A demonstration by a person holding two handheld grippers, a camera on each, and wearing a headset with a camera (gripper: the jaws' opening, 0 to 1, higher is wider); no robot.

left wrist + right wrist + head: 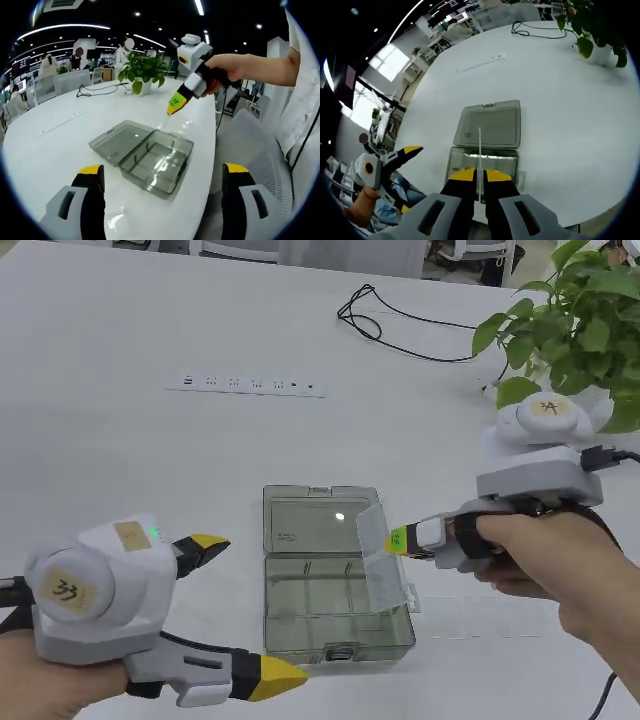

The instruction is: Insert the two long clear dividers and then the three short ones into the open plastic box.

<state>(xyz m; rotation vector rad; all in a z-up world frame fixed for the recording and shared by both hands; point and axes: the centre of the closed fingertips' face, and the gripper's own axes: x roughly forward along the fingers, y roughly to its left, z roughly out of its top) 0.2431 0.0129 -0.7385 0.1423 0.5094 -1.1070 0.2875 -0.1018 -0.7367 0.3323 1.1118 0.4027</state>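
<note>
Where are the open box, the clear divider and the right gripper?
open box [310, 612]: head view, bare floor of its base.
clear divider [383, 558]: head view, middle of the sheet.
right gripper [398, 539]: head view, yellow tips.

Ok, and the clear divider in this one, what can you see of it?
The clear divider is a thin, flat, see-through plastic strip with light glinting on it. The right gripper is shut on it partway along one edge, holding it tilted over the right side of the open plastic box. Its lower end reaches down towards the base; whether it touches cannot be told. In the right gripper view it shows edge-on as a thin pale line.
</note>
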